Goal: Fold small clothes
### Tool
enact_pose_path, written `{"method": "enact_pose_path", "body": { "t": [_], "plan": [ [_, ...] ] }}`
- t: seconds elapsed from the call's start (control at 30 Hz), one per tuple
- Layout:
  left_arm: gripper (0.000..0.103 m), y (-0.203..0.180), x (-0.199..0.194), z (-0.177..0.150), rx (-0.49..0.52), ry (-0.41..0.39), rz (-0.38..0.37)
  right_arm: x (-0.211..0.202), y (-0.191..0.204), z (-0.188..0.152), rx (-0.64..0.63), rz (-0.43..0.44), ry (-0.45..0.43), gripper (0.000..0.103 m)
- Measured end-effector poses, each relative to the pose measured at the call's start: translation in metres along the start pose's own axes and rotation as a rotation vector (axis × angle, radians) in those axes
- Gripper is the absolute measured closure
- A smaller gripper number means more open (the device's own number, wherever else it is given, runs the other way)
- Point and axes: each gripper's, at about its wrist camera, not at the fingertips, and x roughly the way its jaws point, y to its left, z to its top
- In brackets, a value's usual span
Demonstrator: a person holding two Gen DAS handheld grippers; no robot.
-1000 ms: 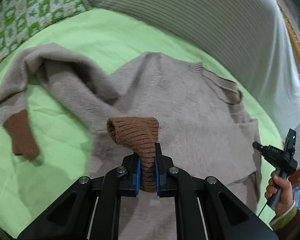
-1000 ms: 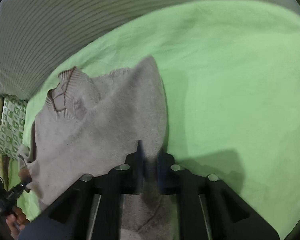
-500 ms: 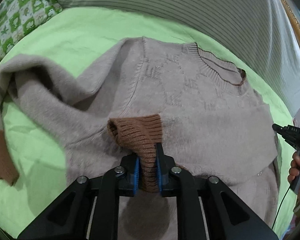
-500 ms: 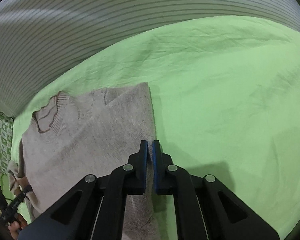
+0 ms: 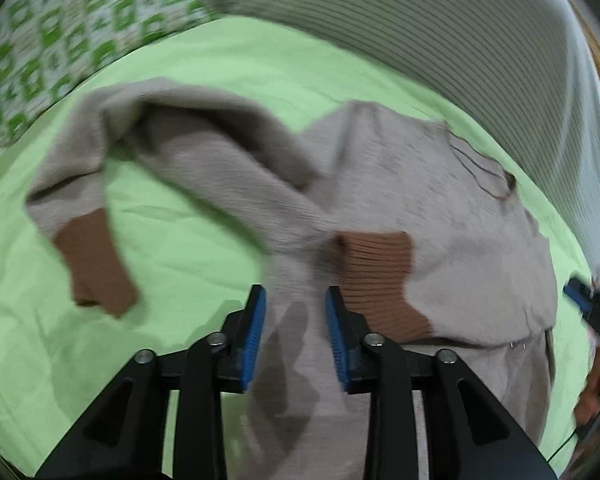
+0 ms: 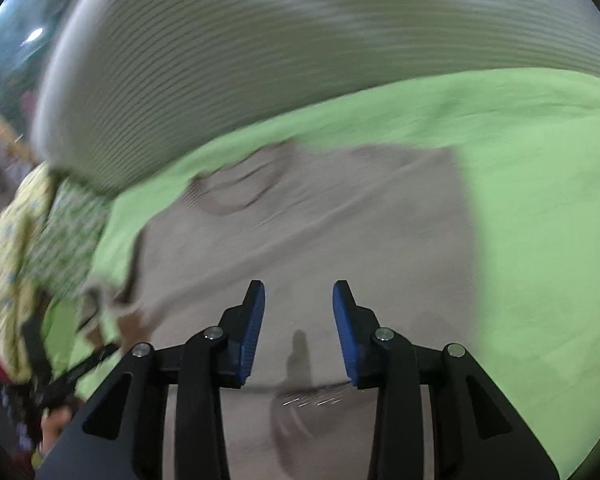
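Observation:
A beige knit sweater (image 5: pixel 400 184) lies spread on the green bed sheet (image 5: pixel 180 256). One brown cuff (image 5: pixel 376 280) rests on the sweater's body, just right of my left gripper (image 5: pixel 294 300), whose jaws are opening with nothing between the blue pads. The other sleeve bends out to the left and ends in a second brown cuff (image 5: pixel 94 264) on the sheet. In the right wrist view the sweater (image 6: pixel 320 232) shows its neck hole (image 6: pixel 236 192) and a straight folded right edge. My right gripper (image 6: pixel 299 296) hovers over it, jaws opening and empty.
A striped grey cushion (image 5: pixel 440 36) runs along the far side of the bed. A green-and-white patterned pillow (image 5: pixel 60 36) lies at the far left. The person's other hand with its gripper (image 5: pixel 596 320) shows at the right edge. Bare sheet (image 6: pixel 540 220) stretches right of the sweater.
Both grippers were shut, the left on the brown cuff, the right on the sweater's edge; both have let go and drawn back. The cuff now lies on the sweater's body.

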Motion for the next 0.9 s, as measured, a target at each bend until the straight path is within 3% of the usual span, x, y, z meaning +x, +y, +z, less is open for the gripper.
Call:
{"method": "enact_pose_path", "body": {
  "t": [0.1,0.2,0.23,0.3,0.37,0.57,0.63,0.67,0.7,0.77,0.9],
  "plan": [
    [0.06,0.033,-0.002,0.006,-0.129,0.009,-0.011,0.015,0.015,-0.015,0.011,0.04,0.042,0.066],
    [0.058,0.065,-0.015,0.013,-0.236,-0.037,0.079,0.022,0.023,-0.026,0.016,0.061,0.068,0.066],
    [0.056,0.074,-0.023,0.014,-0.247,-0.067,0.108,0.023,0.023,-0.029,0.018,0.063,0.072,0.066],
    [0.042,0.088,-0.036,0.017,-0.23,-0.104,0.228,0.024,0.023,-0.034,0.028,0.068,0.089,0.066],
    [0.041,0.099,-0.036,0.018,-0.209,-0.094,0.292,0.028,0.024,-0.038,0.035,0.068,0.104,0.066],
    [0.038,0.119,-0.009,0.02,-0.208,-0.015,0.341,0.034,0.024,-0.042,0.065,0.068,0.118,0.066],
    [0.046,0.117,-0.005,0.022,-0.198,-0.012,0.333,0.034,0.026,-0.041,0.064,0.061,0.119,0.066],
    [0.071,0.115,-0.005,0.025,-0.182,-0.018,0.318,0.034,0.026,-0.04,0.06,0.059,0.119,0.066],
    [0.088,0.112,-0.005,0.028,-0.161,-0.018,0.273,0.033,0.026,-0.04,0.057,0.059,0.117,0.066],
    [0.095,0.101,-0.01,0.032,-0.122,-0.024,0.27,0.031,0.025,-0.039,0.054,0.052,0.111,0.066],
    [0.098,0.06,-0.049,0.04,-0.076,-0.087,0.105,0.023,0.019,-0.038,0.071,0.045,0.085,0.066]
  ]
}}
